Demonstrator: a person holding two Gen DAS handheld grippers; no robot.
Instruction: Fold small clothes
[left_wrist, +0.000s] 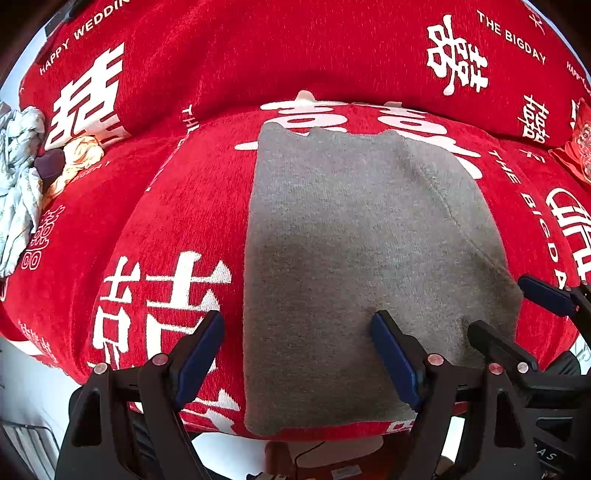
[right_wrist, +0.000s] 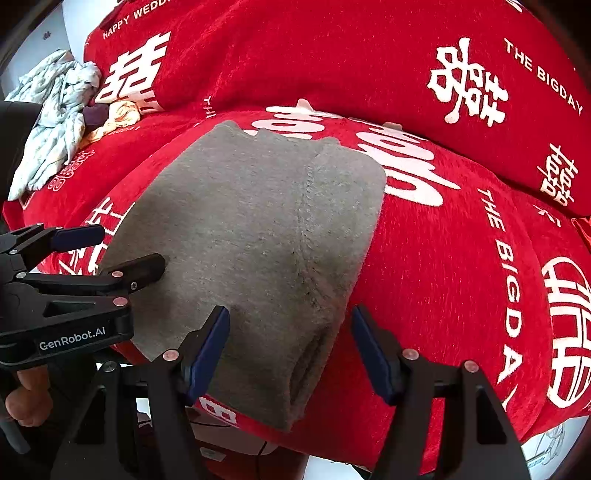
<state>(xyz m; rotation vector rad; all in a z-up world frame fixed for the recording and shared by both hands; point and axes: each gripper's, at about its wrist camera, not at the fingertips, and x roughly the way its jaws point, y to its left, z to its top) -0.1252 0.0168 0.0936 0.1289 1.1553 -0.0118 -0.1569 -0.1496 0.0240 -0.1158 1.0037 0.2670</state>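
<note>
**Over the near edge of the grey garment, both grippers open**

Between the fingers of our left gripper (left_wrist: 297, 354) there is nothing pinched: the jaws stand wide, one blue pad over the red cover and the other over the grey cloth, so that they straddle the garment's left edge. Our right gripper (right_wrist: 290, 350) is likewise spread and empty, its jaws set astride the right edge near the lower corner, where the layers gape a little. Whether any pad touches the fabric we cannot tell.

The grey garment (left_wrist: 354, 258) lies flat on the red cover (left_wrist: 177, 206) of a sofa seat, already a narrow, tidy rectangle with a stitched seam running down its right side. Its near end reaches the seat's front lip, and its far end points at the backrest. Off to the left, well apart, a heap of pale clothes (left_wrist: 20, 177) lies crumpled on the seat.

We judge that the lengthwise folds are done and that the crosswise fold comes next. That calls for closing each gripper on a near corner, catching all layers at once, then lifting both together and carrying the near end evenly over to the far end, so that the edges meet without skewing.
</note>
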